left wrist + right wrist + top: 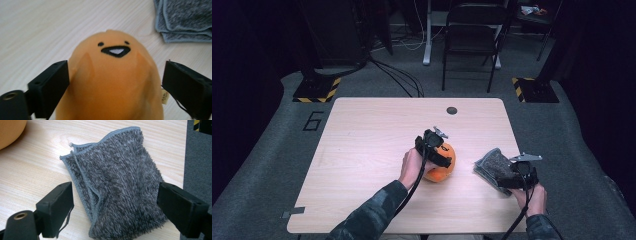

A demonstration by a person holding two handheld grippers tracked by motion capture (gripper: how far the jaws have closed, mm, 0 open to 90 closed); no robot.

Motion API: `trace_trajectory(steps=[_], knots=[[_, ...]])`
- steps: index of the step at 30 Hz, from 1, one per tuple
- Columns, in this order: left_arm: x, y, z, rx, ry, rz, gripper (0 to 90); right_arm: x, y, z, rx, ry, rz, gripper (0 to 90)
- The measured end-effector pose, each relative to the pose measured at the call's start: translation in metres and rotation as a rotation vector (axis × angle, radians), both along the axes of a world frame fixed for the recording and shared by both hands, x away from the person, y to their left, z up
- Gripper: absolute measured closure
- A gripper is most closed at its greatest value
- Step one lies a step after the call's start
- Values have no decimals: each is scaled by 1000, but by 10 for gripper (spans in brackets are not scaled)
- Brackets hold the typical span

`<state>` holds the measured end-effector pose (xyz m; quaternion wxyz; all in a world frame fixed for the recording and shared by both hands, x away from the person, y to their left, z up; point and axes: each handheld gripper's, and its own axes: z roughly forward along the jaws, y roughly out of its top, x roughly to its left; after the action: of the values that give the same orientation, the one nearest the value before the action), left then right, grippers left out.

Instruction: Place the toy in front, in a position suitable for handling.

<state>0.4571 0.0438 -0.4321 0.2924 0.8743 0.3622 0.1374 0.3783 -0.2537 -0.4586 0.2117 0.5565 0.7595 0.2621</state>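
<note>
Squarely between hand-held gripper (pixel 115 85) jaws: plush toy (pixel 112 82)

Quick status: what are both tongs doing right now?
Left tongs: open around the orange plush toy, a gap at one jaw.
Right tongs: open over the folded grey cloth, holding nothing.

An orange plush toy (pixel 112 82) sits beside a folded grey cloth (pixel 120 182).

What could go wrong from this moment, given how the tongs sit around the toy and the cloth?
1. The left tongs straddle the orange plush toy with a gap at one jaw; closing off-centre may squeeze the round toy out sideways.
2. The folded grey cloth lies close to the table edge; the open right tongs might nudge it off.
</note>
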Motion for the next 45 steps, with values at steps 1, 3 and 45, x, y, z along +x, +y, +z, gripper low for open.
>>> trace_trajectory(steps=[1,3,45], knots=[[1,0,-5,5,-12,14,138,0,-1,0,-4,-3,7,128],[1,4,-11,-3,-12,12,185,0,0,0,1,0,-1,128],[21,12,-1,60,-133,-603,357,1,-2,-3,-2,7,3,129]])
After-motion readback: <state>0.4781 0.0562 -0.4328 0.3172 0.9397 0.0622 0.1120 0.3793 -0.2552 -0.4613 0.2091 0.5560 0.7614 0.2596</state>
